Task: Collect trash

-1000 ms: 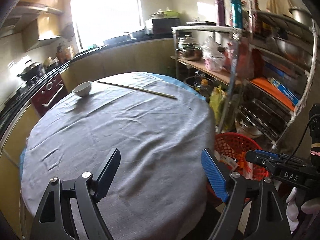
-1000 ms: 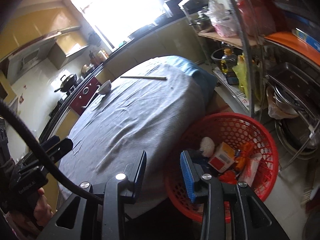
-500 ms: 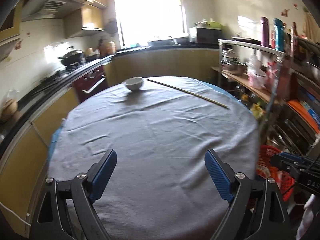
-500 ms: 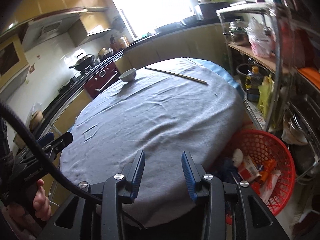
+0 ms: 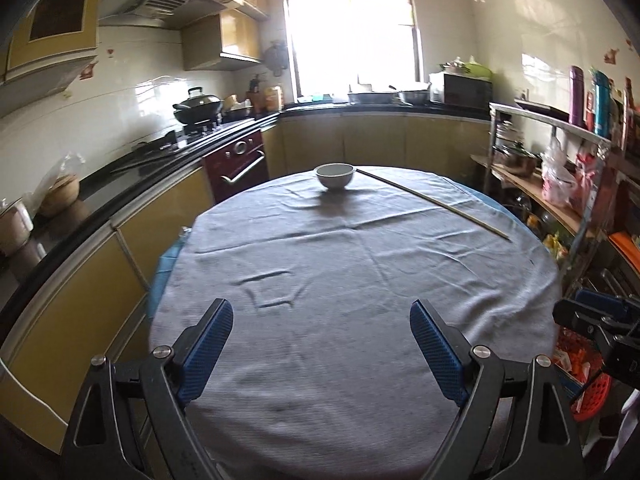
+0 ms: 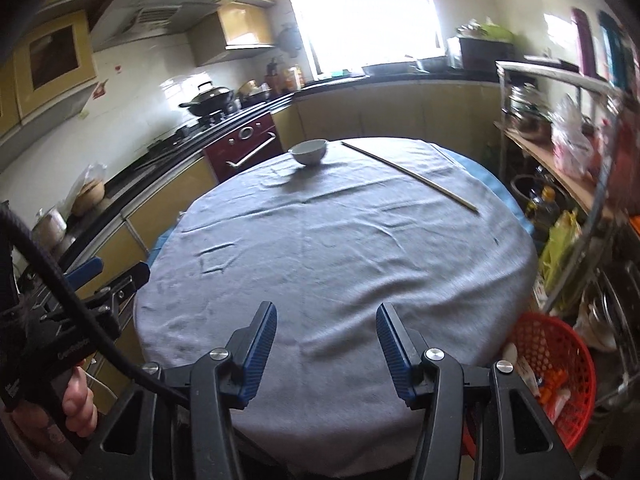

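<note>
The left gripper (image 5: 322, 334) hangs over the near edge of the round worktop (image 5: 360, 280), its blue pads spread wide with nothing but grey cloth between them. The right gripper (image 6: 326, 334) hovers beside it at the same edge; its jaws are opening, and they too are empty. Neither touches the cloth.

From where the grippers point, a white bowl (image 5: 335, 175) sits at the far side, about twelve o'clock, and a pair of chopsticks (image 5: 432, 203) lies slanting from just beside the bowl out toward one or two o'clock. The rest of the cloth is bare and wrinkled; I can see no scraps on it.

The trash itself is down in the red basket (image 6: 560, 372) on the floor at about four o'clock of the right gripper, close against the table's edge, with wrappers and small cartons (image 6: 532, 376) already inside. A metal rack (image 6: 560, 152) of pots and bags stands just beyond it.

To my eye the hands are between drops, looking the table over for anything left. The next move calls for finding a remaining piece, if there is one; if not, the collecting looks about done.
</note>
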Demonstrator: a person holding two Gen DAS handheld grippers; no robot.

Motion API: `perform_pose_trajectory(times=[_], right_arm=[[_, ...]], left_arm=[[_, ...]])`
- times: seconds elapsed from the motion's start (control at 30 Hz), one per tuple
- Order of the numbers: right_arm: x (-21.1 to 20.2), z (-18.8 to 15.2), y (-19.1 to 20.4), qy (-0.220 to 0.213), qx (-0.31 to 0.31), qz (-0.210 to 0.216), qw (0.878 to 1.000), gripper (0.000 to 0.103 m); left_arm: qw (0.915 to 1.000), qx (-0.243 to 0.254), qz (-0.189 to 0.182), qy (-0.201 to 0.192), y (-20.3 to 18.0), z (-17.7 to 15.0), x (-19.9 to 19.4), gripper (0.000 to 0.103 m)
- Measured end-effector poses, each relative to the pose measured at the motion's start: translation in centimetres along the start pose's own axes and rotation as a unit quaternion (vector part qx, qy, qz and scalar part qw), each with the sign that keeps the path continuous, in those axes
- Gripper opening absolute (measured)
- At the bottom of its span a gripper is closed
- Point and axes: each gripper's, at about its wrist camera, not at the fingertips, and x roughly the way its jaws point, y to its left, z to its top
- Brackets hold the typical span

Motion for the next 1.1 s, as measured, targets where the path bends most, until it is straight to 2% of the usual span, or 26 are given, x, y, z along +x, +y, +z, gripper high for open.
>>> perform_pose_trajectory(times=[0.2,0.37,0.63,1.1], right_arm=[[1.1,1.4,3.2,-0.011,-0.021,0.015,1.0,0.056],[1.7,0.8,5.0,-0.019,-0.038,0.008,0.999,0.056],[1.4,-0.3,5.9,-0.029,-0.058,0.004,0.998,0.056],[-0.4,-0.6,6.1,-0.065,-0.068,-0.006,0.996,0.057]], left_arm=[[0.9997,-0.015,0.016,-0.007,2.3,0.2,-0.8,0.09],[0.9992,-0.026,0.026,-0.012,3.5,0.5,-1.3,0.09],[0.9985,-0.023,0.046,-0.021,3.6,0.7,-2.3,0.09],[0.9984,-0.011,0.051,-0.023,2.9,0.6,-2.8,0.09]])
